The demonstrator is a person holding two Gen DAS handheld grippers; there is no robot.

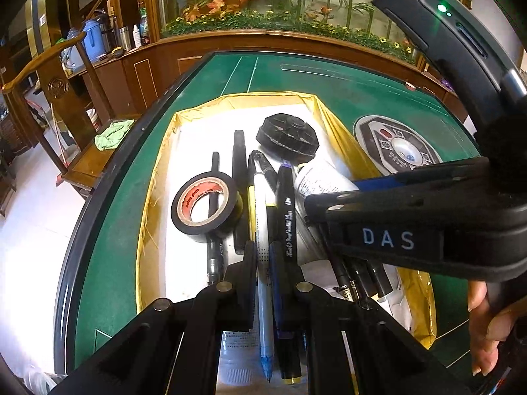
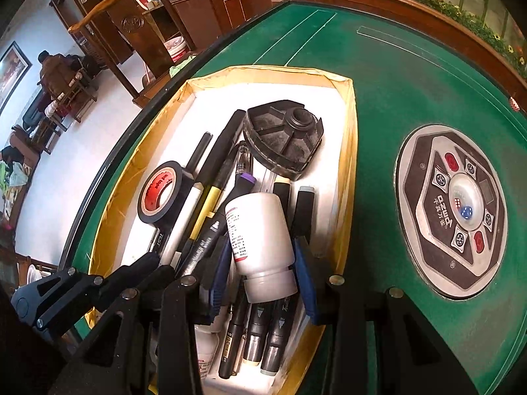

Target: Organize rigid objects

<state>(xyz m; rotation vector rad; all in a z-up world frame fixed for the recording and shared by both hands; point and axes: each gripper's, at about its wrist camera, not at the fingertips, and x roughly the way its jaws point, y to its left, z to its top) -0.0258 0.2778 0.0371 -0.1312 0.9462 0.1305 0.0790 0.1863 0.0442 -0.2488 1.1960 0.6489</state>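
While over the box (image 2: 349, 151), right gripper (image 2: 262, 263) jaws clamp white bottle (image 2: 260, 230), left gripper (image 1: 262, 263) jaws apparently pinch grey pen (image 1: 265, 283).

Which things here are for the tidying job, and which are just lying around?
For the job: white pen in the left tool, white bottle in the right tool, tape roll, markers, box.
Lying about: dice panel, chair, green cloth.

Both cameras ride on hand-held grippers and look steeply down, close over a yellow-edged tray (image 1: 158, 151) on a green felt table (image 1: 108, 230). The left wrist view faces along the tray toward a planter wall; the right wrist view sits to its right, probably slightly higher. Both share the tray, tape roll (image 1: 206, 207) and round table console (image 2: 451, 210)
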